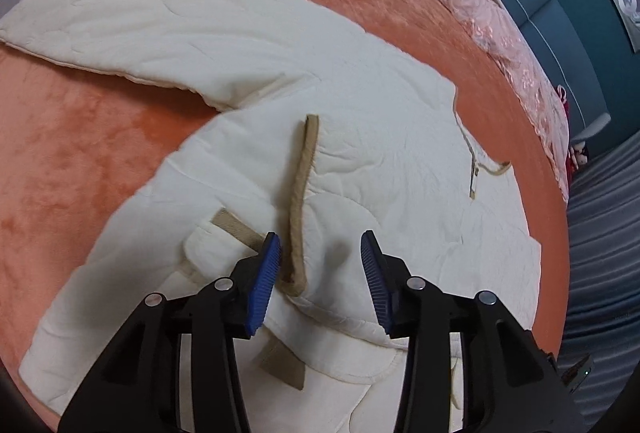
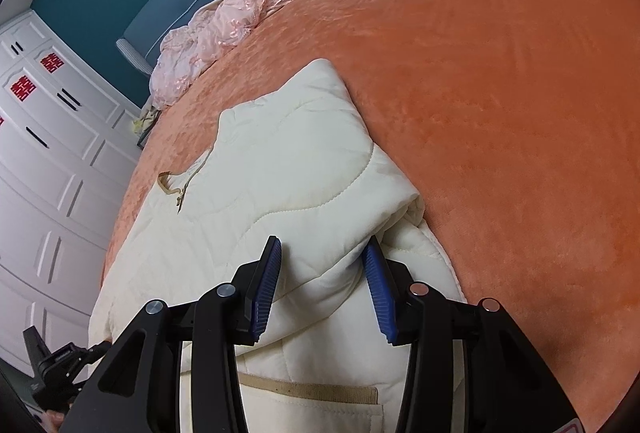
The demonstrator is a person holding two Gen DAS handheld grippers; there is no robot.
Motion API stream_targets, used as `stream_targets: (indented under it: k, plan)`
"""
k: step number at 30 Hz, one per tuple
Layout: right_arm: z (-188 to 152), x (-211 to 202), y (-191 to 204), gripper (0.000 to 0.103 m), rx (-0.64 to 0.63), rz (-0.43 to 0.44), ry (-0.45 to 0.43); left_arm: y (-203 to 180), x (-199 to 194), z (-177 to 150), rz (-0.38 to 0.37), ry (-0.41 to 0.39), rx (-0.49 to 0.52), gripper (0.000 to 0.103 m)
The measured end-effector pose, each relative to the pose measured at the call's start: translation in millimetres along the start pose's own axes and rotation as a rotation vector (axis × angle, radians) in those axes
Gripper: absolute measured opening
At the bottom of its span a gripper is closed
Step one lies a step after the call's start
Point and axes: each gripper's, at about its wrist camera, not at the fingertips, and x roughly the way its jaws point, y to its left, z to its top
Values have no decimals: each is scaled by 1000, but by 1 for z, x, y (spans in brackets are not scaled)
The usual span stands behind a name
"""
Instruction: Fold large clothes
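Lying spread over an orange plush bedspread point(image 1: 80, 153), a cream quilted jacket point(image 1: 380, 153) fills the middle of both wrist views. From the left wrist camera, one long sleeve point(image 1: 140, 25) reaches out to the upper left, flat on the bedspread, and a tan-edged front placket point(image 1: 300, 201) runs down the jacket's middle. The left gripper point(image 1: 320, 253) hangs over the lower front with its blue pads point(image 1: 264, 285) set moderately apart; the tan edge passes just inside the left pad, but whether either pad touches cloth cannot be told, and nothing looks pinched. A tan pocket band point(image 1: 236, 229) is partly hidden behind that pad, and the hem is cut off by the gripper body.

From the right wrist camera, the other sleeve point(image 2: 312, 153) is folded across the jacket's front, its far end pointing up the frame. The right gripper point(image 2: 322, 257) has its jaws about the same width apart, with a thick bunch of the folded sleeve sitting between the pads and the right pad point(image 2: 380, 297) pressed against it; the left pad's contact is hard to judge. A zipper pull and tan collar loop point(image 2: 172, 189) lie near the neckline. A pink lace cover point(image 2: 240, 21) is rumpled along the bed's far edge, against a teal headboard point(image 2: 180, 5)
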Motion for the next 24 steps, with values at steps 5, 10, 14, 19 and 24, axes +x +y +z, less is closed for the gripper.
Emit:
stream_targets:
  k: [5, 10, 14, 19, 24]
  plan:
    - [3, 2, 1, 34, 3, -8, -18, -12, -1, -3, 41, -51, 89, 4]
    - [24, -28, 27, 9, -65, 40, -160, -47, -54, 20, -2, -265, 219, 3]
    - [27, -49, 50, 9, -152, 41, -254, -58, -71, 34, 34, -378, 285, 3]
    - [2, 19, 21, 8, -153, -106, -24, -18, 16, 24, 171, -169, 259, 3]
    - [-5, 25, 15, 12, -152, -135, 11, -3, 37, 7, 198, -164, 271, 6]
